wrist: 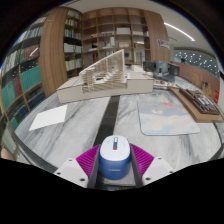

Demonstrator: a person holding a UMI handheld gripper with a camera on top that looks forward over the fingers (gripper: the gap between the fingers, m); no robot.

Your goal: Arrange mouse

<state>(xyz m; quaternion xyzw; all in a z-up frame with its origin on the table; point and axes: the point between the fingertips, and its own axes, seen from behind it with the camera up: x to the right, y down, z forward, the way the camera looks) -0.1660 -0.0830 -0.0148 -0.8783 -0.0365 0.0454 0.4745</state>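
A blue and white computer mouse (112, 159) sits between my gripper's (113, 168) two fingers, whose magenta pads (86, 160) press on both of its sides. The mouse is held above a marble-patterned table (70, 135). A grey mouse mat (172, 110) lies on the table ahead and to the right of the fingers.
A white sheet of paper (50, 119) lies ahead to the left. A white architectural model (100, 75) stands at the far side of the table. A wooden tray (196, 101) sits far right. Bookshelves (50, 50) line the room behind.
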